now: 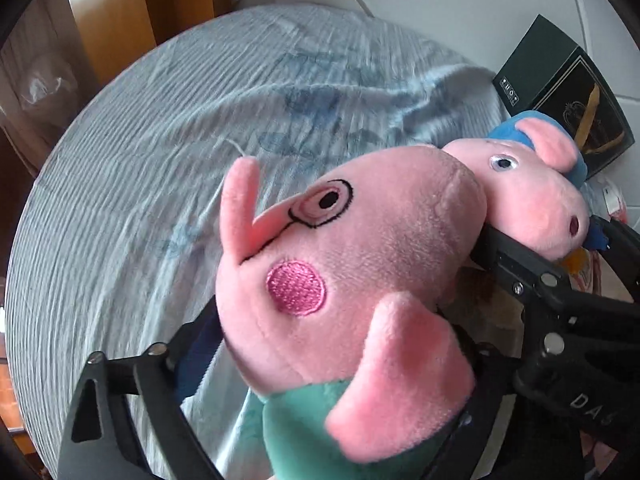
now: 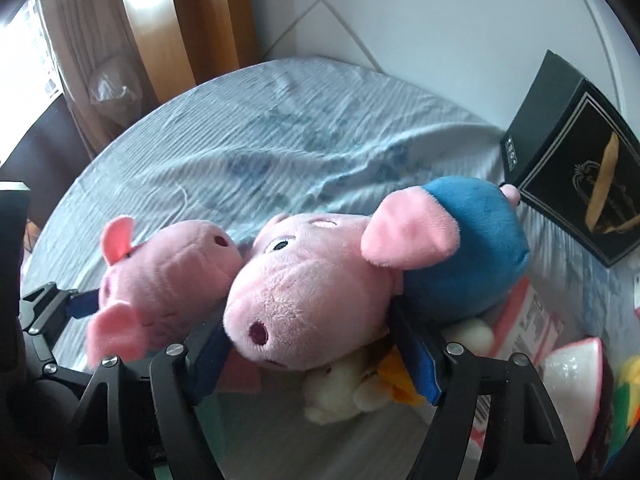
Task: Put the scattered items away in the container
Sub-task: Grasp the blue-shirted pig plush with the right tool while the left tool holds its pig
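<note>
Pink glasses pig [image 1: 340, 256] clamped in left hand-held gripper [image 1: 332, 344], blue-bodied pig [image 2: 320, 280] in right hand-held gripper [image 2: 316, 344]

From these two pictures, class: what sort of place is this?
Probably a bedroom at home: a bed under a crinkled blue sheet, plush pig toys lying on it, a tiled floor and a curtain beyond.

— Where do the two plush pigs sit?
— Snout to head on the bedsheet [image 2: 280, 148]: pig with glasses [image 1: 344, 264] left, second pig [image 2: 320, 280] right, over a small plush toy [image 2: 340, 392].
— And the box [image 2: 576, 184]?
— Far right, behind the second pig.
</note>
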A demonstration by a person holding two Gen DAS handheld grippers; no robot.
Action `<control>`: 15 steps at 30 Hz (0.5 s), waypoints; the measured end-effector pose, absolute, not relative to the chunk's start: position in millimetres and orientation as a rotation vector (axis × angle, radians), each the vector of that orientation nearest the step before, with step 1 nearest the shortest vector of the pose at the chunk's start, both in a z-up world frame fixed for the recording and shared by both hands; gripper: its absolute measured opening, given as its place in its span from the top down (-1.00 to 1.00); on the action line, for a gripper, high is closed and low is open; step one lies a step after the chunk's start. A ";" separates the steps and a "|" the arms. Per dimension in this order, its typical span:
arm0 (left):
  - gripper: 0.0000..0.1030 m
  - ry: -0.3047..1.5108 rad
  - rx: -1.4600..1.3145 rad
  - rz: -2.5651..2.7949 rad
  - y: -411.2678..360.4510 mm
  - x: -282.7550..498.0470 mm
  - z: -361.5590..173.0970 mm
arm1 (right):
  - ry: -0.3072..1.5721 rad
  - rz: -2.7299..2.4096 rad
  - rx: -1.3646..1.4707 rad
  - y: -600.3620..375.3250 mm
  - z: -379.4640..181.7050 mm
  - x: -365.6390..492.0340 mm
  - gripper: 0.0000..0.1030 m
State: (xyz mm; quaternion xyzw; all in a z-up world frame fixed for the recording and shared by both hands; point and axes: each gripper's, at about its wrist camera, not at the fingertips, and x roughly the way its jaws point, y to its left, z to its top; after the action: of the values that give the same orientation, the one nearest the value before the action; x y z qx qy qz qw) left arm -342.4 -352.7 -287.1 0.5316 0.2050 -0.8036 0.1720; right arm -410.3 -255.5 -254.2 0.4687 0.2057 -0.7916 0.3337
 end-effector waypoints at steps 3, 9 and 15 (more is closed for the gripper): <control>-0.64 0.559 1.492 -2.295 -349.5 -338.4 -281.9 | 0.539 -2.074 1.179 -255.7 -254.4 -410.7 -0.40; -0.59 0.531 1.450 -2.294 -351.2 -334.7 -274.5 | 0.518 -2.094 1.106 -255.2 -248.1 -409.1 -0.49; -0.51 0.398 1.345 -2.312 -355.2 -334.8 -253.8 | 0.514 -2.113 1.064 -260.2 -248.3 -408.9 -0.14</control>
State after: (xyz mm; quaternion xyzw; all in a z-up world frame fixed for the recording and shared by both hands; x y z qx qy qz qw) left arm -334.8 -355.2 -253.8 0.4855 0.1435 -0.8347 0.2168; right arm -408.9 -260.2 -248.3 0.4113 0.1985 -0.8168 0.3524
